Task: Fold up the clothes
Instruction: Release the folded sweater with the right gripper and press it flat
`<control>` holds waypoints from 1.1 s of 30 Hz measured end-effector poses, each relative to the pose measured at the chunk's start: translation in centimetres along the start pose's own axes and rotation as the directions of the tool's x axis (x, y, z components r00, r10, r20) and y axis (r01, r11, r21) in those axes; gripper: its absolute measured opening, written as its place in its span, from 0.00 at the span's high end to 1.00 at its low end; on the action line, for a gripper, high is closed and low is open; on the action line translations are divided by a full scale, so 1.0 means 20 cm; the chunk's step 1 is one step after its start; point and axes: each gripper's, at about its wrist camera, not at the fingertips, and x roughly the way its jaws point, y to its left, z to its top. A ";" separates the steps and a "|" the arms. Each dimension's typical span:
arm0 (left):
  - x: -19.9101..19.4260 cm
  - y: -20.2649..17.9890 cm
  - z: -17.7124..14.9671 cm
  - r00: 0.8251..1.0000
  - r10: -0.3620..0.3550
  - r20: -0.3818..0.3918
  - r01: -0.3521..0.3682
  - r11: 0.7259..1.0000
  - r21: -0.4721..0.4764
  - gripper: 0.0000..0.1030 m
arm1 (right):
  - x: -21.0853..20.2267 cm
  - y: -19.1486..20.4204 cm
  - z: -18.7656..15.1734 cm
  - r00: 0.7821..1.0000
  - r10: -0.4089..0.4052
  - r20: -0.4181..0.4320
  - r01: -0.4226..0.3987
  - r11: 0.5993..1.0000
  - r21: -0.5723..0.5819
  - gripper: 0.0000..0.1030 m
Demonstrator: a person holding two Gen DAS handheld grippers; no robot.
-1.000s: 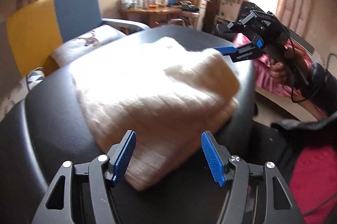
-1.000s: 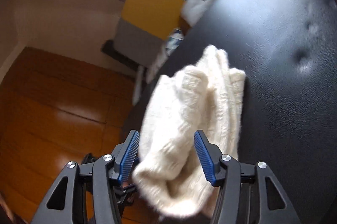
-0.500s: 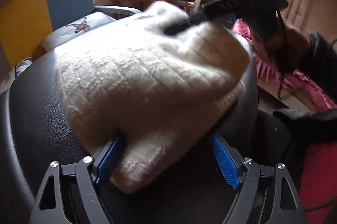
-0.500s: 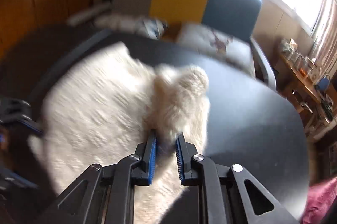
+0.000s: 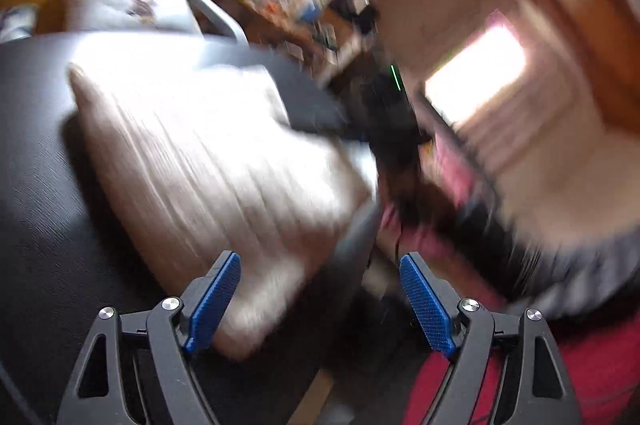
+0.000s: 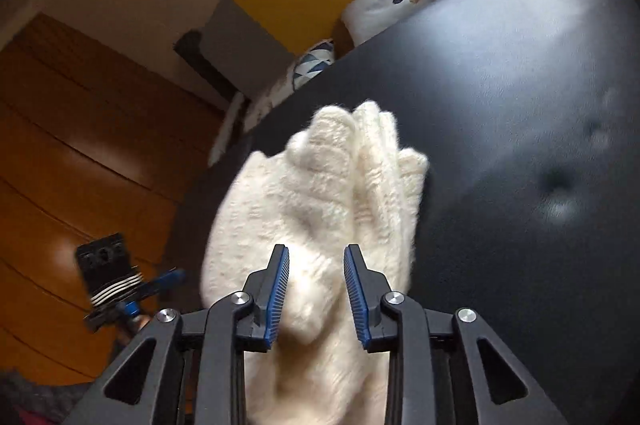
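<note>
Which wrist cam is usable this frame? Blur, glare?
Left wrist: heavy motion smear; white knit garment streaked, window blown out, only the left gripper, open, is sharp. Right wrist: mostly sharp; garment slightly soft at the edges, soft glare on the black cushion, right gripper crisp.
</note>
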 end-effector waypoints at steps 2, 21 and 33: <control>-0.02 0.05 0.09 0.998 0.026 0.060 -0.024 0.999 -0.031 0.20 | -0.04 0.02 -0.08 0.997 0.075 -0.031 -0.074 0.997 0.017 0.61; 0.49 0.08 0.20 0.988 0.137 -0.069 -0.131 0.988 0.085 0.19 | 0.23 0.07 -0.38 0.871 0.114 -0.478 -0.179 0.979 -0.094 0.90; 0.46 -0.09 0.09 0.959 0.281 0.017 -0.281 0.947 0.155 0.18 | -0.18 0.14 -0.40 0.986 -0.042 -0.161 0.030 0.996 -0.079 0.64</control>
